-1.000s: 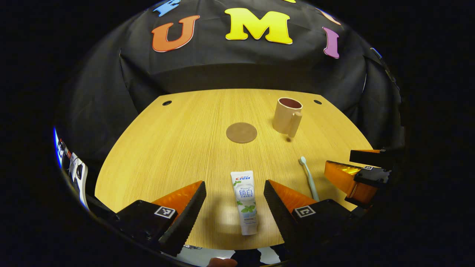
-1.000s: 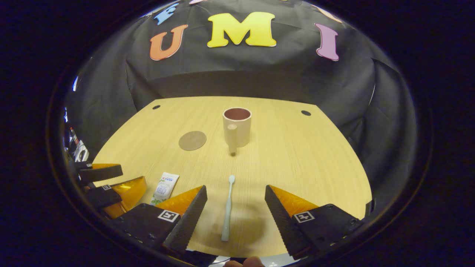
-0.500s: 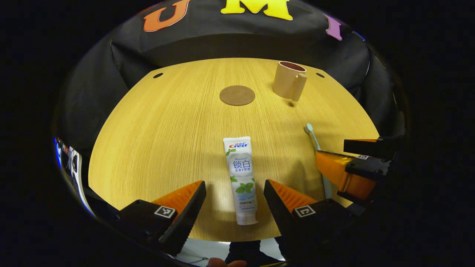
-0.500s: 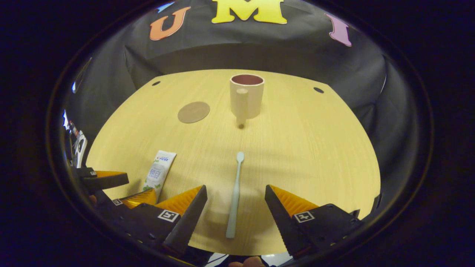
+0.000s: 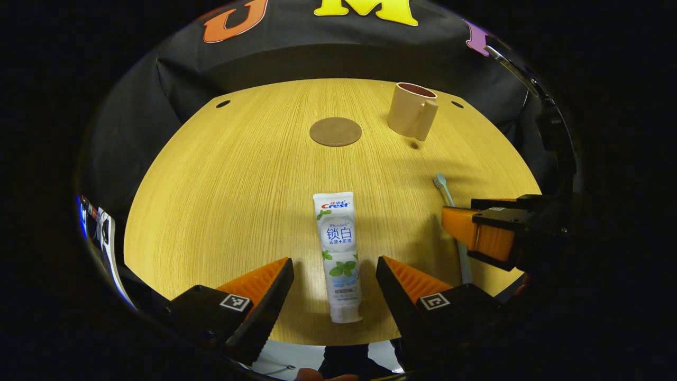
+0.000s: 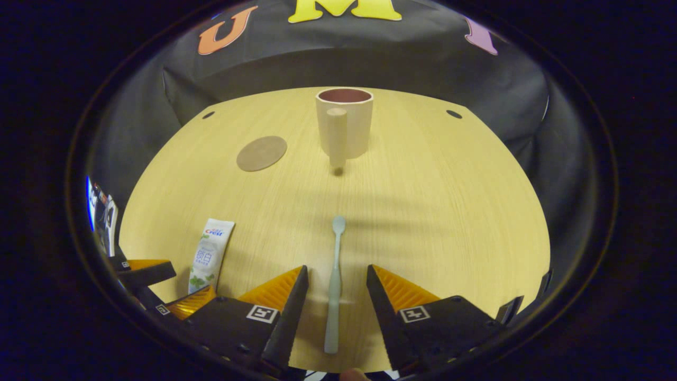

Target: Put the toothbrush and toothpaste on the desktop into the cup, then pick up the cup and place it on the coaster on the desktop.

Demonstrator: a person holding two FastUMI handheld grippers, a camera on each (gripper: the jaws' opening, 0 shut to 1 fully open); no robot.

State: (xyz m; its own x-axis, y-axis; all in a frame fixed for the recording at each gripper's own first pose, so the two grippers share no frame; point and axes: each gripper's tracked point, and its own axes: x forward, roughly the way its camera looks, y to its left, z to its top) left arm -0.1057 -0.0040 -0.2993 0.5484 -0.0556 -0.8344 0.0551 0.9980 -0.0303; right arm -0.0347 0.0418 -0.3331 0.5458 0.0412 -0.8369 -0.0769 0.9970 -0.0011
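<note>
A white toothpaste tube lies flat on the wooden desktop, its lower end between the spread fingers of my open left gripper. In the right gripper view, a pale toothbrush lies lengthwise between the fingers of my right gripper, which stand narrowly apart on either side of the handle without pressing it. The beige cup stands upright and empty at the far side, handle toward me. The round brown coaster lies left of the cup. The toothpaste tube and my left gripper show at lower left.
In the left gripper view, the cup and coaster sit at the far side, with the toothbrush running under my right gripper at right. Two cable holes mark the far corners. The desktop's near edge is just below both grippers.
Both grippers have come down and forward over their objects. The right gripper's fingers have narrowed around the toothbrush handle. The left gripper's fingers keep the same spread.
</note>
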